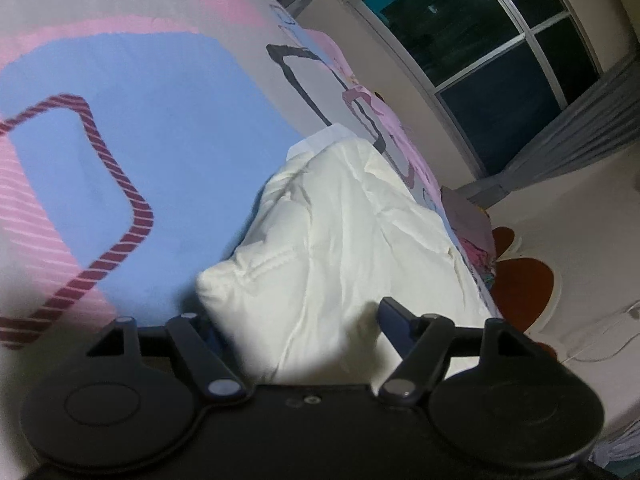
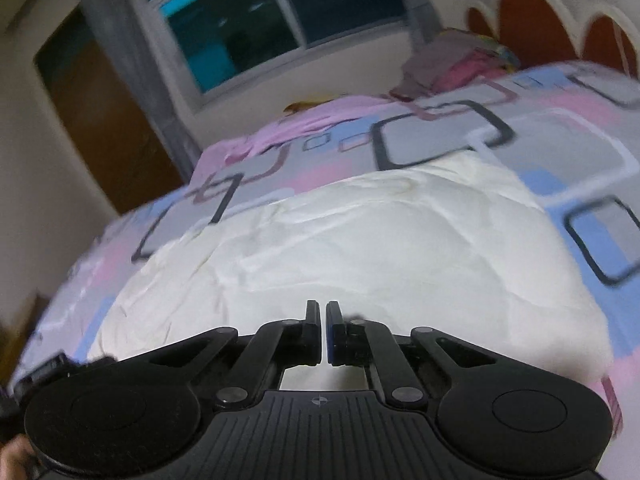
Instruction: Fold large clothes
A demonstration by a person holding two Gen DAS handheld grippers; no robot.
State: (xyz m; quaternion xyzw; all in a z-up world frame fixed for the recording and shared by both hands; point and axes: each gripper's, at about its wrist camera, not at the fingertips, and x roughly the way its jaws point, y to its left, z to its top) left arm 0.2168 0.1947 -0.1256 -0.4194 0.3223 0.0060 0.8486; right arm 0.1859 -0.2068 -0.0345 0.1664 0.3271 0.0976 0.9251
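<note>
Now white garment (image 1: 344, 232) bulges between spread left jaws; right jaws pressed together above it

ok so counting: one white garment (image 1: 340, 232) spread out, one patterned bedsheet (image 1: 132, 120) under it, one pile of clothes (image 2: 452, 68) at the far end, one window (image 1: 488, 60), two grippers, left (image 1: 292, 320) and right (image 2: 323, 312).

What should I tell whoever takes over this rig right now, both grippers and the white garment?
Left gripper: open, with a bunched corner of the white garment between its fingers, not clamped.
Right gripper: shut, apparently empty, over the garment's near edge.
The garment lies on the patterned bedspread, partly gathered and wrinkled.
Done: it appears partly folded.
Left: grip the corners, finish folding, smooth it out.
</note>
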